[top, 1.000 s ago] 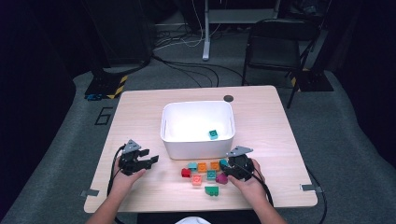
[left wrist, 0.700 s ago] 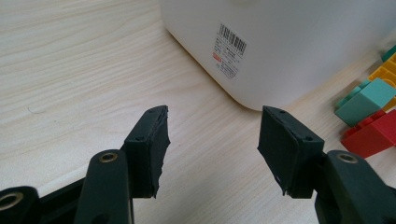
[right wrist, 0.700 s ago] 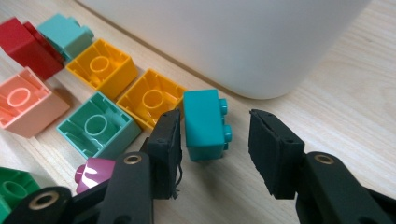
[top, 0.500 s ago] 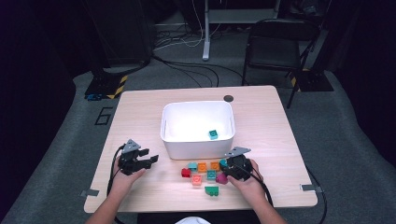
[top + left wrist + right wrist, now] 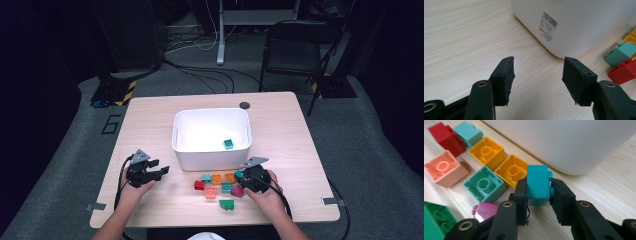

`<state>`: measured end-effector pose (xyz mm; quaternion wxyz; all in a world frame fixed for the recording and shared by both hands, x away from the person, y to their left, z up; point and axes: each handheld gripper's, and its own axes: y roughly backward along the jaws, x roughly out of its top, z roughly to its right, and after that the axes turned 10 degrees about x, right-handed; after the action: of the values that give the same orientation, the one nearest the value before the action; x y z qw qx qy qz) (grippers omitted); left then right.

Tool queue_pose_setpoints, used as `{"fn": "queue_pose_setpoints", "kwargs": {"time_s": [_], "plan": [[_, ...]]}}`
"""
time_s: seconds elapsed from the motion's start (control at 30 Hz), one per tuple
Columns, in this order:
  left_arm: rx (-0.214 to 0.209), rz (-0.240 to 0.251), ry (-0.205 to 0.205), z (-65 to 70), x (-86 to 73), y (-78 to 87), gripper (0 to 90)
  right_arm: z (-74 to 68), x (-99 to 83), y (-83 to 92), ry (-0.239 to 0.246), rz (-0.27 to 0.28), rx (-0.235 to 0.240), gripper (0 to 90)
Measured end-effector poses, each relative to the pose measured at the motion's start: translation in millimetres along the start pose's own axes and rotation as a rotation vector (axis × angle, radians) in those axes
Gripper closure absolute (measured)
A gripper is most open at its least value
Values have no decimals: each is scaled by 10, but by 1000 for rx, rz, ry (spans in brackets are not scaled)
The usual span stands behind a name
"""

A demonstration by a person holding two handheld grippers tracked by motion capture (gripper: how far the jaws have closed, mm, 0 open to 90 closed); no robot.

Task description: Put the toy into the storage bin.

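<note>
A pale wood-grain worktop (image 5: 150,125) carries a white, smooth-walled plastic tub (image 5: 211,150) with rounded corners and a barcode label (image 5: 548,25) on its near wall; inside it lies one teal brick (image 5: 228,144). In front of the tub sits a loose cluster of glossy studded plastic bricks: one red (image 5: 446,137), one light teal (image 5: 468,133), two orange (image 5: 486,152) side by side, one salmon pink (image 5: 444,170), one darker teal (image 5: 484,185) lying with its hollow underside up, one magenta (image 5: 485,211) and one green (image 5: 226,204) nearest the worktop's front edge. The right gripper (image 5: 538,192), held low at the right end of the cluster with the person's right hand (image 5: 265,192) wrapped round it, has its black padded fingers (image 5: 521,195) pinching a turquoise brick (image 5: 537,183) by its flat sides, the studs pointing towards the right finger. The left gripper (image 5: 537,75) rests well left of the bricks, near the tub's front left corner, the left hand (image 5: 131,192) behind it and its fingers (image 5: 504,77) spread wide over bare wood, gripping nothing.
</note>
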<state>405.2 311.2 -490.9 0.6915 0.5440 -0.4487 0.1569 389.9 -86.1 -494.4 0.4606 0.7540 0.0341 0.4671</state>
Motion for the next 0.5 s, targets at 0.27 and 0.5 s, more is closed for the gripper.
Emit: {"fn": "queue_pose_setpoints", "kwargs": {"time_s": [0.27, 0.5], "plan": [[3, -1, -1, 6, -1, 1, 425, -13, 69, 203, -13, 21, 51, 669], [2, -2, -1, 11, -5, 0, 425, -57, 160, 350, 5, 28, 69, 669]]}}
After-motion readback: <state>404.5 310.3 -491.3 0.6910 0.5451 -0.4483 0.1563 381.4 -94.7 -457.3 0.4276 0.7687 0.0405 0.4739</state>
